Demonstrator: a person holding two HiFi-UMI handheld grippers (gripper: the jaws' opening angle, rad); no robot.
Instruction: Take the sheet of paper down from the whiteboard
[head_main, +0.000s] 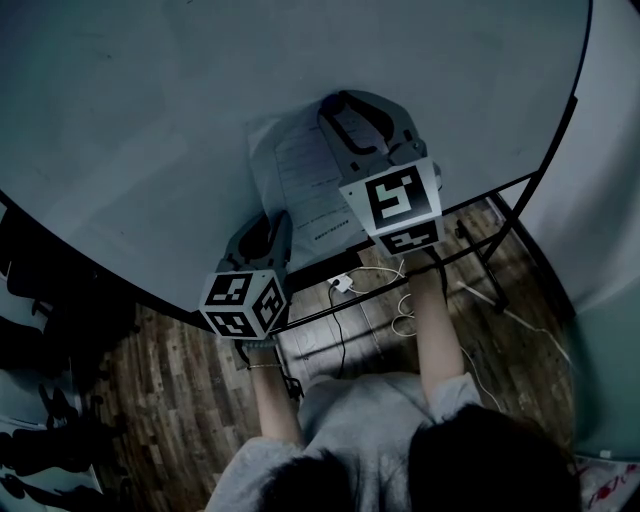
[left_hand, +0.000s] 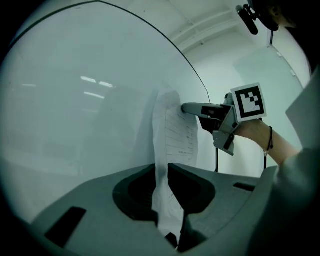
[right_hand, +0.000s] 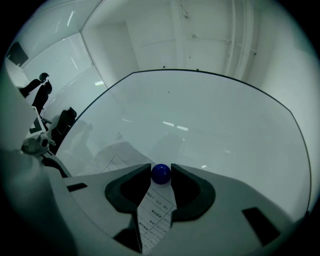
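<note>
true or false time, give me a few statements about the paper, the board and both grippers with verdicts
1. The white printed sheet of paper is pinched between the jaws of the left hand-held gripper. True.
2. The right hand-held gripper is shut on a square red magnet. False: its jaws sit on either side of a round blue magnet, touching it.
3. The sheet lies flat on the floor. False: it is up on the large whiteboard, with the magnet at its top.
4. Below the board there is a wood-plank floor. True.
</note>
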